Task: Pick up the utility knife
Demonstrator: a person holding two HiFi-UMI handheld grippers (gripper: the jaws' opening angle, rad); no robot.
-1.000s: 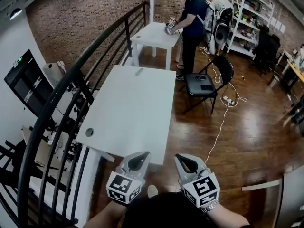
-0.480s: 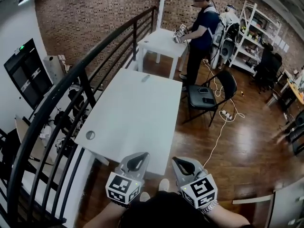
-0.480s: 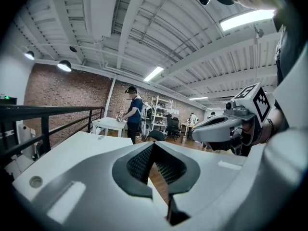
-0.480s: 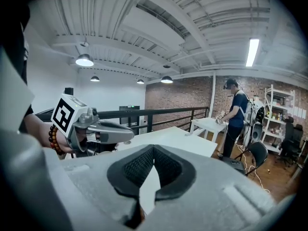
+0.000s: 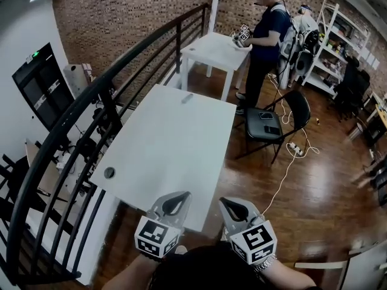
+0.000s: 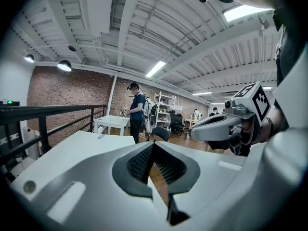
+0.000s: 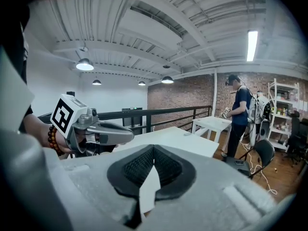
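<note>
Grey utility knife [image 5: 188, 98] lies along the table's [image 5: 163, 162] length; left gripper [image 5: 179, 198] and right gripper [image 5: 229, 202] jaws closed.

Your left gripper [image 5: 180, 194] and right gripper [image 5: 225, 200] are grey with black-white square markers [image 5: 156, 237]; table [image 5: 169, 144] white, railing [image 5: 107, 82] black, brick wall [image 5: 115, 23] red-brown.

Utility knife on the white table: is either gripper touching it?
Apart. The head view shows the utility knife at the table's far end, with the left gripper and right gripper at its near edge and bare tabletop between.
</note>
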